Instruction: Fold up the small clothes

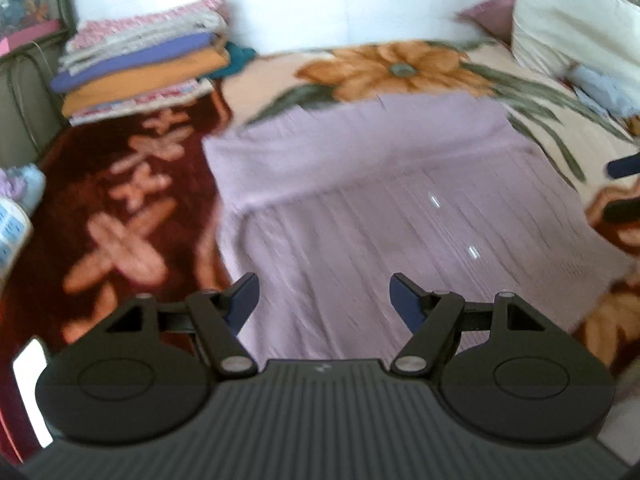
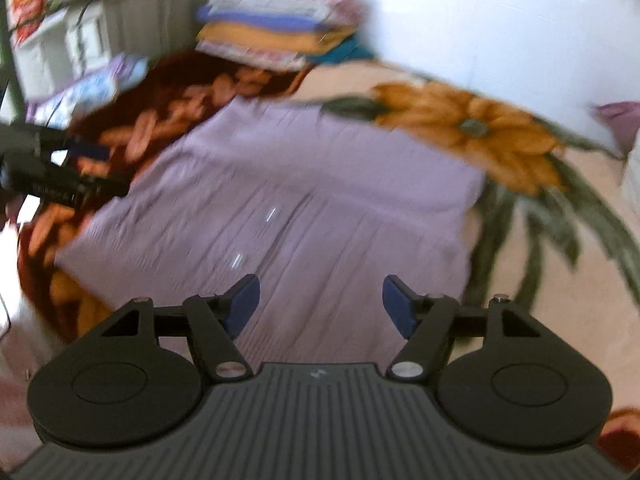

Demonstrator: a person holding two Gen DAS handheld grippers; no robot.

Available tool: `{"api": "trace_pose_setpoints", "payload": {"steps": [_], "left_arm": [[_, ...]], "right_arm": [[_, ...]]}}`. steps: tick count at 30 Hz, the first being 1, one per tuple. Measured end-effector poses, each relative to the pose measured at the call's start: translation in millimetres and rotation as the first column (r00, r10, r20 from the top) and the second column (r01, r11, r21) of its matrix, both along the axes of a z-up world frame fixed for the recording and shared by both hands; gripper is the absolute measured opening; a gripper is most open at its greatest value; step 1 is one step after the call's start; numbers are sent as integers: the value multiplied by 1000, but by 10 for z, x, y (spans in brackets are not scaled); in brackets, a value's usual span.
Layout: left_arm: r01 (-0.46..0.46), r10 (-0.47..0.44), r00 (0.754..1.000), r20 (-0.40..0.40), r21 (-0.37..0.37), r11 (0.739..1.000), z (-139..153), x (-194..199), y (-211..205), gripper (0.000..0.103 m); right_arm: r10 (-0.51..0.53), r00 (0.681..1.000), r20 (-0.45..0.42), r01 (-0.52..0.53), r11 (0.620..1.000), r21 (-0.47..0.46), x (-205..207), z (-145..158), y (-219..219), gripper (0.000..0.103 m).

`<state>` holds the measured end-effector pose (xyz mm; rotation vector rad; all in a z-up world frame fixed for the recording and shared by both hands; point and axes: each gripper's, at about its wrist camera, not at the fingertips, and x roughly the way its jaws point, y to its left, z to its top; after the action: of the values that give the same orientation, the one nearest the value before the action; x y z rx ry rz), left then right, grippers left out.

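My left tongs (image 1: 324, 300) and right tongs (image 2: 320, 304) both stand spread, blue pads holding nothing, above the lilac garment (image 1: 380, 200). It is ribbed knit, folded into a rough rectangle, lying flat on the bed's plush floral blanket (image 1: 392, 66) of maroon and cream. A stack of folded cloths (image 1: 140, 68) sits by the white wall (image 1: 320, 0). Everything is motion-blurred.

Both wrist cameras look steeply down from just above the bed, sharing the lilac cloth (image 1: 360, 200) (image 2: 288, 200) and the far stack (image 1: 140, 60) (image 2: 276, 28).
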<state>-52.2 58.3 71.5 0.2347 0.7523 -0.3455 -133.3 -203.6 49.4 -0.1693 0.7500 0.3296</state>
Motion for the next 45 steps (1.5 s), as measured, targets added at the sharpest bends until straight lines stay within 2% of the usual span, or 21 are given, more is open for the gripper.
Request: {"api": "trace_pose_setpoints", "payload": {"steps": [5,13,16,19,25,29,35,38,42,45], "left_arm": [[60,-57,995,-85,27,998,-266,-225,-108,74],[136,-131,974,-187,13,991,-430,-468,-176,74],[183,-171,964,-203,43,982,-522,-499,-246,74],[175,-161,970,-180,66,982,-577,-469,-292,78],[96,-84,988,-130,94,991,-654,-317,-324,78],[66,-58,995,-75,104,992,-691,-338,-362,78],[14,-13,1000,-25,47,999,-708,-374,-317,78],[15,-14,1000,-5,49,999,-713,-370,-323,77],[6,-7,1000,11,44,999,-723,-359,-329,76],[2,-3,1000,29,36,999,-709,-364,-325,66]], "right_arm": [[57,994,-92,-57,998,4,-80,-344,144,75],[142,974,-176,-157,984,-78,-181,-528,298,75],[157,971,-182,-181,976,-120,-154,-645,338,77],[135,977,-163,-155,981,-118,-70,-679,351,80],[116,990,-75,-129,969,-211,-11,-794,471,80],[73,997,-28,-78,971,-228,32,-846,495,80],[-1,999,36,9,976,-220,83,-884,492,79],[-19,999,40,27,977,-214,124,-893,495,77],[-26,999,35,32,980,-194,142,-898,495,69],[-22,999,37,28,983,-179,136,-882,500,56]]}}
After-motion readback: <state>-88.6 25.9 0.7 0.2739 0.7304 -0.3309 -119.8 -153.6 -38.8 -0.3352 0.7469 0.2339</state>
